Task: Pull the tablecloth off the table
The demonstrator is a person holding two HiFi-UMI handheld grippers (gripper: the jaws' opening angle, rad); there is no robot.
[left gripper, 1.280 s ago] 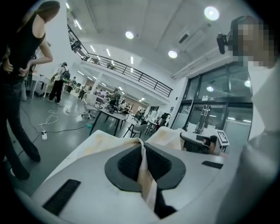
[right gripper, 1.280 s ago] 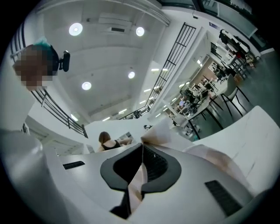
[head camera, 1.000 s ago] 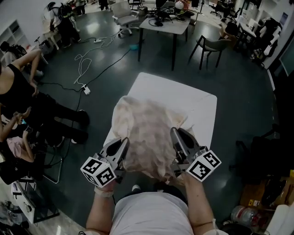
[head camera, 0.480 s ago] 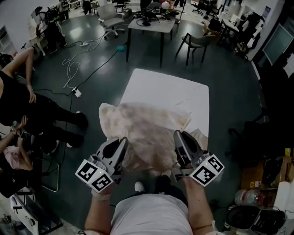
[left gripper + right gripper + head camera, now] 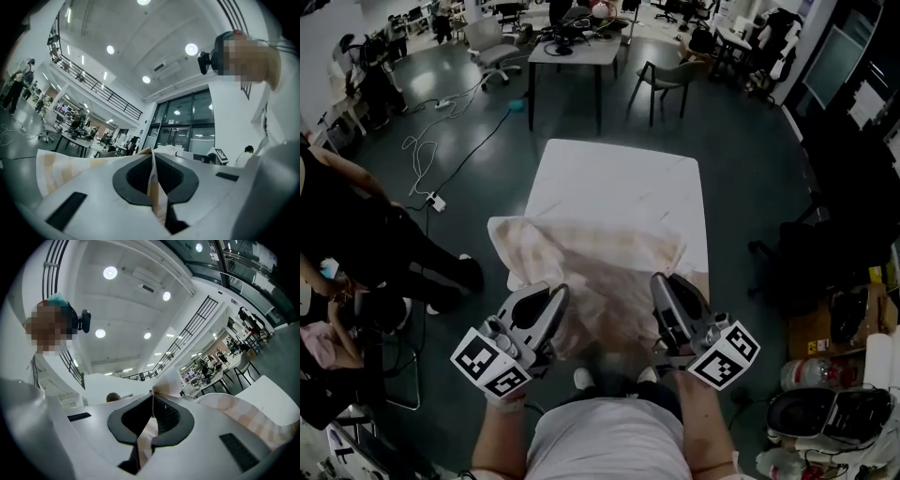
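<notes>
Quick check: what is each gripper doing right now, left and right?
Left gripper: shut on the tablecloth.
Right gripper: shut on the tablecloth too.

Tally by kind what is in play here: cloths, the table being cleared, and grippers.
tablecloth: 1
white table: 1
grippers: 2, left gripper and right gripper, both shut on the tablecloth
Total: 4

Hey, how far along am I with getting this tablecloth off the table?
Done: the far half of the table is bare. In hand: the left gripper and right gripper are each shut on the near edge of the tablecloth. Left: the cloth lies bunched over the near half and must be dragged clear.
</notes>
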